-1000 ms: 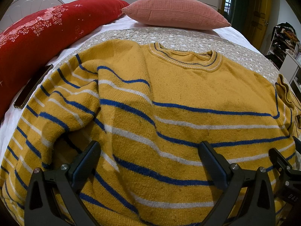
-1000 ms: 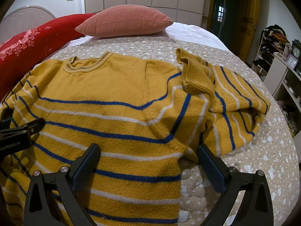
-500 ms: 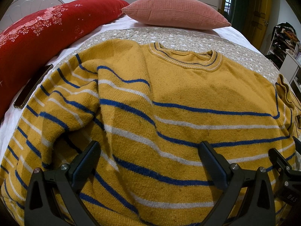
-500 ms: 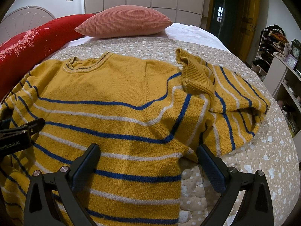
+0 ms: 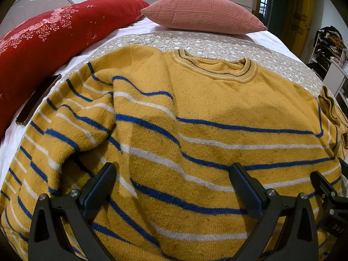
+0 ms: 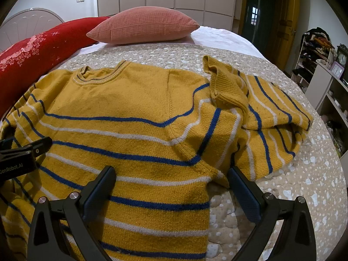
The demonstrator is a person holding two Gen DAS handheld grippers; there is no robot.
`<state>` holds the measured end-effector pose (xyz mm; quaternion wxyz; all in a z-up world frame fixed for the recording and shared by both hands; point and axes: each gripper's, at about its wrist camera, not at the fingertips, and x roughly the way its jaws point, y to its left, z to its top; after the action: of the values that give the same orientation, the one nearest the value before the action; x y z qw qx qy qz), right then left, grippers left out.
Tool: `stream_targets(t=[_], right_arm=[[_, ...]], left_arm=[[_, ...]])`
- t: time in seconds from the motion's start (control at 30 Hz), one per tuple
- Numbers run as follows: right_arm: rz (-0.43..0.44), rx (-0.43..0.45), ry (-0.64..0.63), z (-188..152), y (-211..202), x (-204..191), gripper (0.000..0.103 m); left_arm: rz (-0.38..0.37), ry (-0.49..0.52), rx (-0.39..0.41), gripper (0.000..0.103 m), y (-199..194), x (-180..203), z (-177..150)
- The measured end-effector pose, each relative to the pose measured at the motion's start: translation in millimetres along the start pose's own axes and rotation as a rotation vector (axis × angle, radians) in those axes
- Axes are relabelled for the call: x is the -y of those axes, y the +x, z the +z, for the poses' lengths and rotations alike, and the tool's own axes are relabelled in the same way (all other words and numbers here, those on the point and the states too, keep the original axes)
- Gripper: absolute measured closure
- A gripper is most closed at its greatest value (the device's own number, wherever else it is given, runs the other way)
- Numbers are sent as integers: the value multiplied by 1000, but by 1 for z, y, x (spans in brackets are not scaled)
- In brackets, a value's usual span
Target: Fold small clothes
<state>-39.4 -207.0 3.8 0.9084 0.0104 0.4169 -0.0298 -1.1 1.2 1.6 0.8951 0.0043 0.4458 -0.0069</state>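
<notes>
A mustard-yellow sweater with blue and white stripes lies face up on the bed, collar away from me; it also shows in the right wrist view. Its left sleeve is bunched along the left side. Its right sleeve is folded back on itself at the right, cuff up. My left gripper is open and empty above the lower body of the sweater. My right gripper is open and empty above the sweater's right hem edge. Each gripper shows at the edge of the other's view.
A beige quilted bedspread covers the bed. A long red floral pillow lies along the left and a pink ribbed cushion at the far end. A dark flat phone-like object lies by the red pillow. Shelves stand at the right.
</notes>
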Motion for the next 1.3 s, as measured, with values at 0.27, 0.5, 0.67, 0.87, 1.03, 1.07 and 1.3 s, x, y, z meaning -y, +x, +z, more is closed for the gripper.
stream_targets(t=[0.27,0.5,0.67,0.87,1.03,1.07,1.3], right_arm=[[16,-7,11,0,-1,3,0],[48,-63,52,3,1,10,0],[46,-66,31,0,-1,10,0],[149,-108,85,-8,-14,28,0],[203,-68,110,-21,-29,37,0],[210,-59,121,-24,-31,39,0],[154,-125,57,-23,-28,32,0]], left_arm=[[0,-1,2,0,0,0,0],[13,-3,7,0,3,4,-3],[13,-6,5,0,4,5,-3],[-16,-24,-121,0,11,0,11],[-71,-23,-284,0,18,-4,25],[-70,-23,-278,0,19,-3,24],[-6,2,-198,0,13,7,14]])
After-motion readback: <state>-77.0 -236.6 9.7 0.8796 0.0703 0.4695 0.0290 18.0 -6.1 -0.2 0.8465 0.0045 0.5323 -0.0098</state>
